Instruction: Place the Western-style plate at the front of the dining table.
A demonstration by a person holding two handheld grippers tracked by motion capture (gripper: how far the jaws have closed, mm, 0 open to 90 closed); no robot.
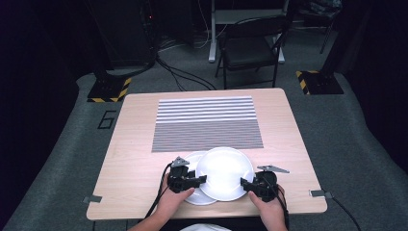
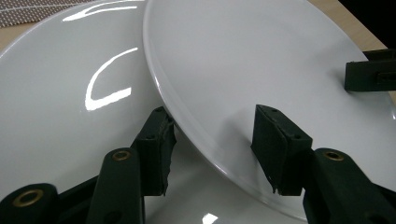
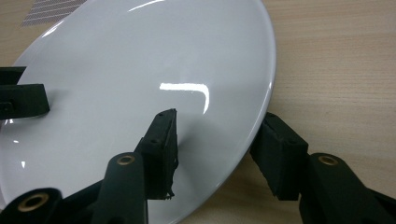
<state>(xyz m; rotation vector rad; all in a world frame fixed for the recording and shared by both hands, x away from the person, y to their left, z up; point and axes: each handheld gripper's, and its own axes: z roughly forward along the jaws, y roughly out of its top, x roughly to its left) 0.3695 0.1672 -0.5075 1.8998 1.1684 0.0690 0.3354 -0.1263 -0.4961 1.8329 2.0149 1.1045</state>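
Observation:
Two white plates lie near the table's front edge. The upper plate (image 1: 223, 171) (image 2: 261, 70) (image 3: 140, 84) overlaps the lower plate (image 1: 196, 196) (image 2: 70, 102), shifted to its right. My left gripper (image 1: 199, 181) (image 2: 217, 151) straddles the upper plate's left rim, one jaw under the rim over the lower plate and one above it; the pads stand clear of it, so it is open. My right gripper (image 1: 246, 183) (image 3: 219, 154) straddles the right rim the same way, one jaw over the plate and one outside it, and is open too.
A striped grey-and-white mat (image 1: 208, 124) covers the middle of the wooden table (image 1: 130, 159) just behind the plates. A black folding chair (image 1: 250, 48) stands on the floor past the far edge. Cables trail from both grippers over the front edge.

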